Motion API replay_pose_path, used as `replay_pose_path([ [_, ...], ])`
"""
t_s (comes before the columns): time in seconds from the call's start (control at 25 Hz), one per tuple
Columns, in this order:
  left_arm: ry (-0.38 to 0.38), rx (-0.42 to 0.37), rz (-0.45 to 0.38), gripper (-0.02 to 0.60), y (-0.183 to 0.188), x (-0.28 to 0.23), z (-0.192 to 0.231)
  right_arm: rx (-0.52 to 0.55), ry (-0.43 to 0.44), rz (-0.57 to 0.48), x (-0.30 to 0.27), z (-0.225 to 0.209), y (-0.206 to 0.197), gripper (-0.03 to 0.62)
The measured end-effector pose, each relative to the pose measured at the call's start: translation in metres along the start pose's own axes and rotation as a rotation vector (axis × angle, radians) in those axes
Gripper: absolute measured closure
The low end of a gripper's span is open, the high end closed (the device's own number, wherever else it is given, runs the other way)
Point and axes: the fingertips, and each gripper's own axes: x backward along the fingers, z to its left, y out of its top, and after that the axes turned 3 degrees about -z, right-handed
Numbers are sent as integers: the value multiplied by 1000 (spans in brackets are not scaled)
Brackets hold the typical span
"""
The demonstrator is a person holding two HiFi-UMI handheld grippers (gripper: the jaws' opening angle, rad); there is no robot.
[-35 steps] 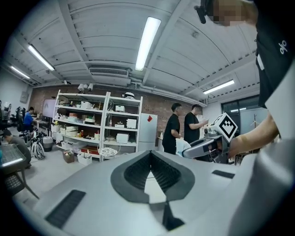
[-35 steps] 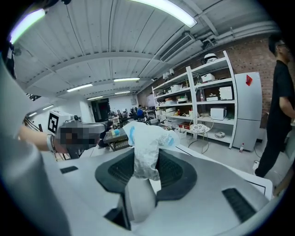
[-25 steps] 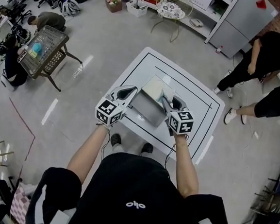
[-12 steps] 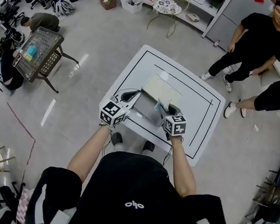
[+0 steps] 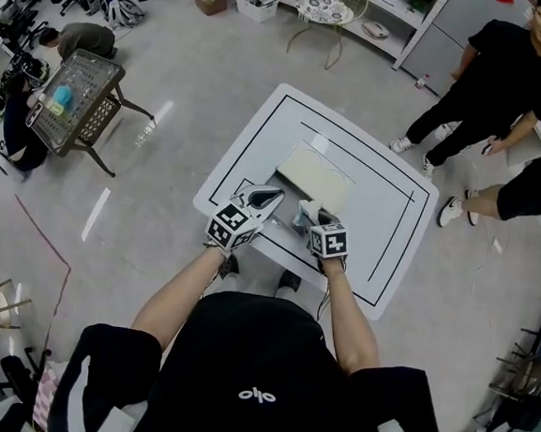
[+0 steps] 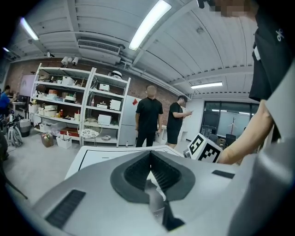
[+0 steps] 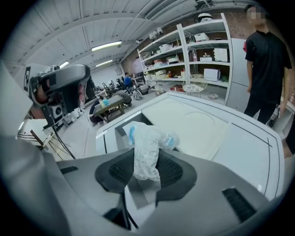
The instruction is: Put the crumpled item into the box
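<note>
Head view, nearest first: both forearms reach forward over the near edge of the white table point(image 5: 383, 220), a marker cube at each wrist.

Left gripper point(image 6: 150, 154): jaws together, ribbed pads meeting at the tips, nothing between them. It sits at the near left corner of the box, tips pointing toward it. Cannot tell whether it touches the box.

Right gripper point(image 5: 310, 216): jaws clamped on the crumpled item point(image 7: 146, 152). The item is white crinkled film with blue print. Its lower part is pinched between the pads and its upper part bulges out past the tips.

Position of the item: held in the air in the right gripper, over the near right part of the box point(image 7: 120, 133), not resting in it. The box is grey and open on top, and stands on the table inside the black border lines.

Lid point(image 7: 193, 122): pale cream, folded back flat on the far side of the box.

Beyond the table: two people in black point(image 5: 494, 84) stand at the far right on the grey floor. A mesh-topped side table point(image 5: 83, 100) is at far left with a person point(image 5: 84, 39) crouched behind it. White shelving point(image 7: 203, 50) runs along the back wall
</note>
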Motion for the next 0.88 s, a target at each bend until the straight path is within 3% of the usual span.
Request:
replay_pose_path([
  [0.36,4,3,25,575,-8,5,2,-29,-27,142,-29,-10,-31,457],
  [0.88,19,10,21,575,-10,13,10,-30,-37,145,-29,-5,-29,422],
])
